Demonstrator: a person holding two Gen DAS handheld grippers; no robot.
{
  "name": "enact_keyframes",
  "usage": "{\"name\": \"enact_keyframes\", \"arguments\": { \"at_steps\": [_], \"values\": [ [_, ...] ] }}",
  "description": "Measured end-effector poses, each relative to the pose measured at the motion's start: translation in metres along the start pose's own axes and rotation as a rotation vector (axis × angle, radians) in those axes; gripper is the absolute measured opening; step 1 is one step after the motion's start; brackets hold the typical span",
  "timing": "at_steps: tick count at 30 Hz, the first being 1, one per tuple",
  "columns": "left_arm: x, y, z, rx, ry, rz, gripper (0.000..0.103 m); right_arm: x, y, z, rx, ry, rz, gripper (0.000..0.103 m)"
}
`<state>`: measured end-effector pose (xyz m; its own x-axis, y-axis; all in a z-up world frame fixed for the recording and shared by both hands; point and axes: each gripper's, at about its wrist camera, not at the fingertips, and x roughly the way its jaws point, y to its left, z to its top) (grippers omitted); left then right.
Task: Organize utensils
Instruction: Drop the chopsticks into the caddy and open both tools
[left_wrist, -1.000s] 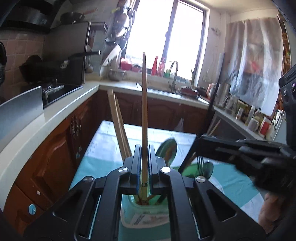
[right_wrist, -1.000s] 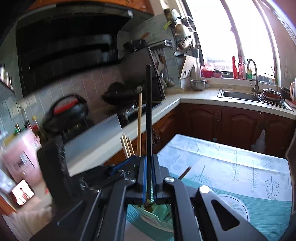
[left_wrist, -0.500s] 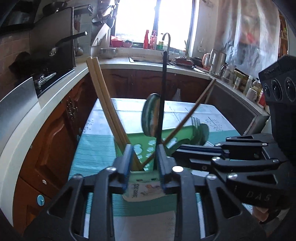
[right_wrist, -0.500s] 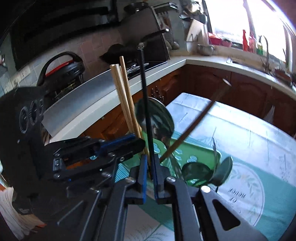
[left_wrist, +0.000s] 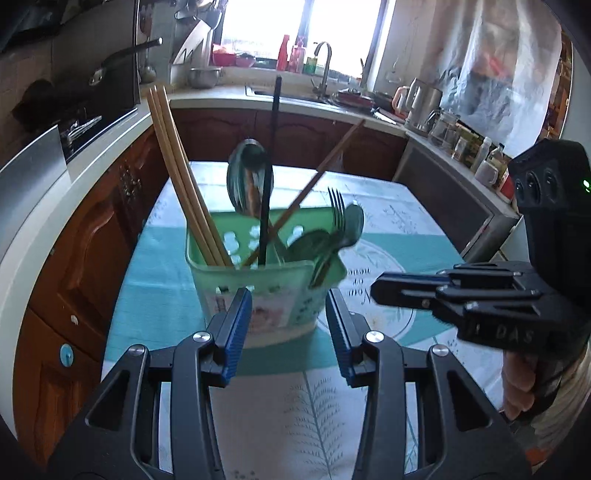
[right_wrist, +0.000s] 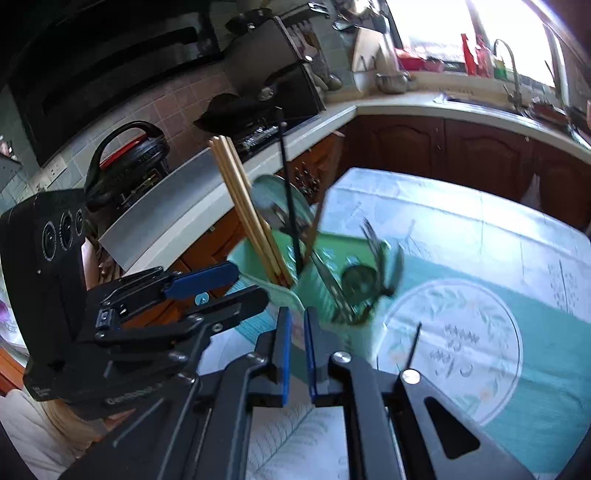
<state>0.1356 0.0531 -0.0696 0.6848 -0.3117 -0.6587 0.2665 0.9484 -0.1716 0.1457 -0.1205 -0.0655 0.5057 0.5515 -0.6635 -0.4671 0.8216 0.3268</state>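
Item 1, utensil holder (left_wrist: 266, 295): a pale green plastic caddy, standing upright on the table (left_wrist: 317, 413), seen at the centre of the left wrist view and just left of centre in the right wrist view. The utensils are already held inside it.

Item 2, contents: 2 pale wooden chopsticks (left_wrist: 177, 162) leaning to the upper left; 1 black chopstick (left_wrist: 271, 170), near vertical; 1 brown chopstick (left_wrist: 325, 166) slanting to the upper right; a large spoon (left_wrist: 247, 177), bowl uppermost; a fork (left_wrist: 336, 206) and smaller spoons at the right side. All long axes run upward out of the caddy.

Item 3, left hand-held gripper (left_wrist: 288, 328): jaws are opening and stand apart, nothing between the pads. The caddy lies straight ahead, just beyond the tips, its body roughly filling the gap between them. This gripper is judged the nearer and more squarely aligned.

Item 4, right hand-held gripper (right_wrist: 297, 354): jaws nearly together, a narrow slit left, nothing clamped. The caddy lies just ahead and slightly to the right of its tips. In the left wrist view it is seen entering from the right, tips pointing at the caddy.

Item 5, surface: a cloth with a teal band, white leaf print and a round medallion.

Item 6, room: a kitchen with dark wood cabinets, pale worktop, a sink under a bright window, a hob at the upper left.
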Motion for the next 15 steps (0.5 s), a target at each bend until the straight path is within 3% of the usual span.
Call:
{"name": "enact_keyframes", "arguments": {
  "at_steps": [11, 15],
  "values": [
    [0.032, 0.0, -0.038, -0.089, 0.119, -0.016, 0.038, 0.003, -0.041, -0.027, 0.131, 0.101, -0.085, 0.013],
    [0.049, 0.003, -0.051, -0.115, 0.16, -0.003, 0.038, 0.012, -0.052, -0.036, 0.173, 0.148, -0.125, 0.022]
  ]
}}
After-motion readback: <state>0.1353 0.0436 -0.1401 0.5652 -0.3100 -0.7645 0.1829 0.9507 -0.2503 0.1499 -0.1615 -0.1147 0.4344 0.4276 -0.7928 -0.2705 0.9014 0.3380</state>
